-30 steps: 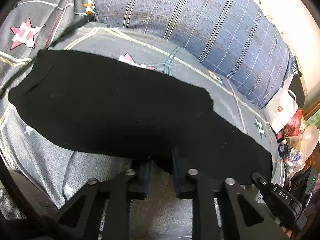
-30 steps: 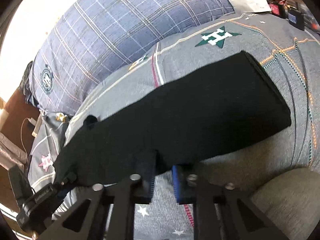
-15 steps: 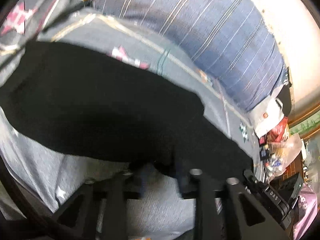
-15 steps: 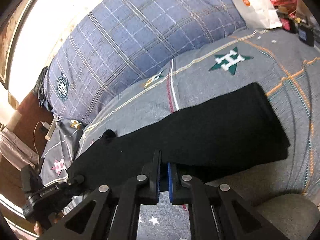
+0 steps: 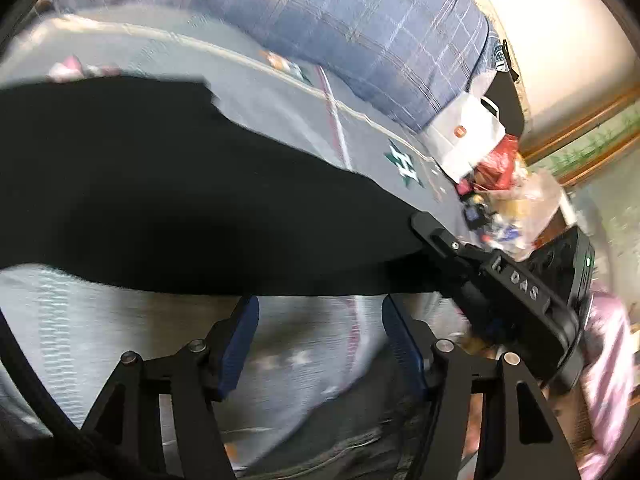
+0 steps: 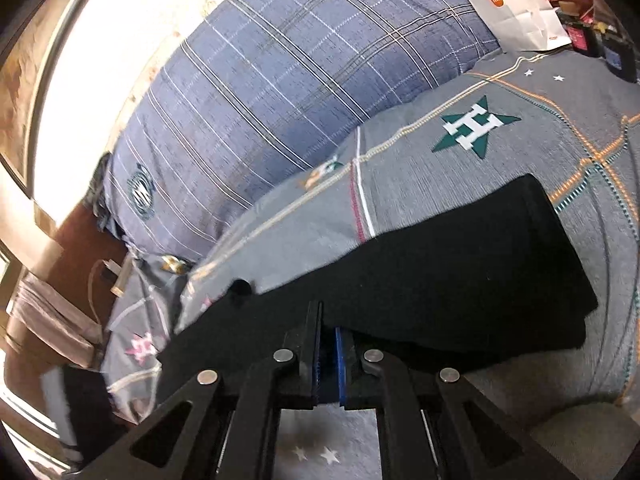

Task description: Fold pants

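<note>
Black fabric, the pants [image 5: 168,184], lies as a long folded strip across the grey star-print bedspread [image 6: 420,184], with the blue plaid pillow [image 6: 304,80] behind it. A second ago my left gripper [image 5: 318,340] was pinched on the near edge of the strip; now its jaws are opening, the blue pads [image 5: 240,344] stand well apart, and only bedspread shows between them, so I read the cloth as released on that side. The left view has also swung toward the leg end, and the frame is smeared. My right gripper [image 6: 327,354] remains clenched as before, its pads nearly touching at the near edge of the pants [image 6: 460,272]; whether a thin fold of cloth is pinched between them I cannot tell, since black cloth and black fingers merge there. I judge that one fold has been laid and the left side is free to regrasp. The risk is dragging the strip if the right gripper moves while gripping.
</note>
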A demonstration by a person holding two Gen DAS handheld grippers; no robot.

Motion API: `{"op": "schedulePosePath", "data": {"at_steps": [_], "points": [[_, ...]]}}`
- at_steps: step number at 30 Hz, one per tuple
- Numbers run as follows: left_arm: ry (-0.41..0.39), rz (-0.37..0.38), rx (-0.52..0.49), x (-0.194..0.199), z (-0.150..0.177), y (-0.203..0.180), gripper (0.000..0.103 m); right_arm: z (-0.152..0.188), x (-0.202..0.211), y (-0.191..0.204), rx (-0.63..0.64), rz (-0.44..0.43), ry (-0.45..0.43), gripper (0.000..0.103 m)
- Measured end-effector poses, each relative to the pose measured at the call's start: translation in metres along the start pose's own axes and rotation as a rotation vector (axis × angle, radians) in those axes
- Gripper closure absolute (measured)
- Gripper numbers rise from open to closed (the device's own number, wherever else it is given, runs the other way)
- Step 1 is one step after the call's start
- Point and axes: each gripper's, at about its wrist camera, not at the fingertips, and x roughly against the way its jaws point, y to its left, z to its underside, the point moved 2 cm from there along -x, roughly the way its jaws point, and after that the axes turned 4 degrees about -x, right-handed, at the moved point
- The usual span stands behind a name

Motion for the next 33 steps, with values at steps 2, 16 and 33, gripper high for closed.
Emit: {"op": "schedulePosePath", "data": {"at_steps": [2,16,33], "points": [[0.004,0.021,0.011,-0.015,-0.004,-0.004,0.038,0.001,0.000,-0.002,-0.006,-0.032,-0.010,0.097],[-0.111,0.001,0.206,-0.021,-0.044,-0.005,0.093,0.005,-0.010,-0.031,-0.164,-0.124,0.033,0.096],[-0.152,-0.036,0.182,0.010,-0.075,0.007,0.096,-0.003,-0.002,-0.064,-0.318,0.047,-0.040,0.076]]}}
